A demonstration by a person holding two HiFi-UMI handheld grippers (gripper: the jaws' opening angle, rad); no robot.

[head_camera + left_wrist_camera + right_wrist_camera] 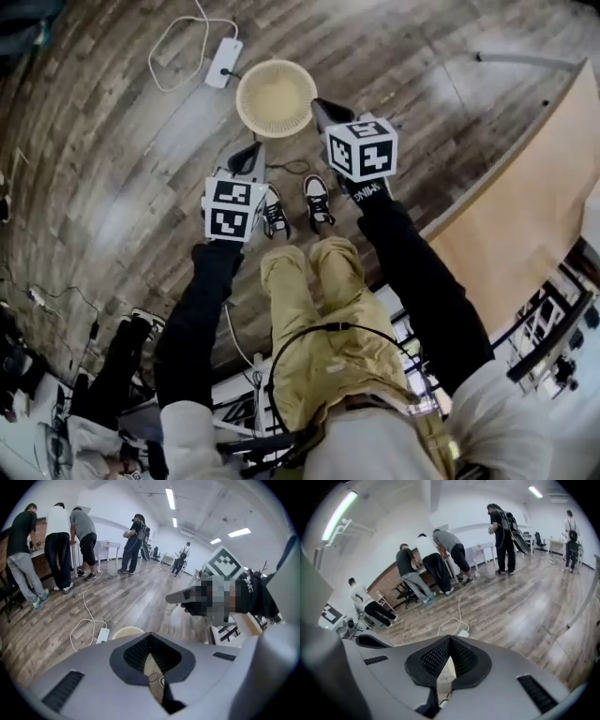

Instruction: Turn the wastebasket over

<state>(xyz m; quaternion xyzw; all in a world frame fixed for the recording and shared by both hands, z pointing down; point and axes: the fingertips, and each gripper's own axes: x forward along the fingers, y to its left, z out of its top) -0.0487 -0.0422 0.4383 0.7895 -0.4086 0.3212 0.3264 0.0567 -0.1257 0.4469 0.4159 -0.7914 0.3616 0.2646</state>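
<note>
The wastebasket [276,97], cream and round with a woven wall, stands on the wooden floor in front of the person's feet, its round face turned up at the camera. A slice of the wastebasket [124,632] shows just over the left gripper's body. My left gripper [251,159] hangs in the air to its lower left, clear of it. My right gripper [323,112] hovers by its right edge, and I cannot tell if they touch. In both gripper views the jaws meet at the tips with nothing between them: left gripper [150,637], right gripper [450,639].
A white power strip [223,62] with a looping white cable lies just beyond the basket. A thin black cable [292,168] lies by the person's shoes [317,200]. A light wooden tabletop [511,211] fills the right. Several people stand at a desk [56,550] farther off.
</note>
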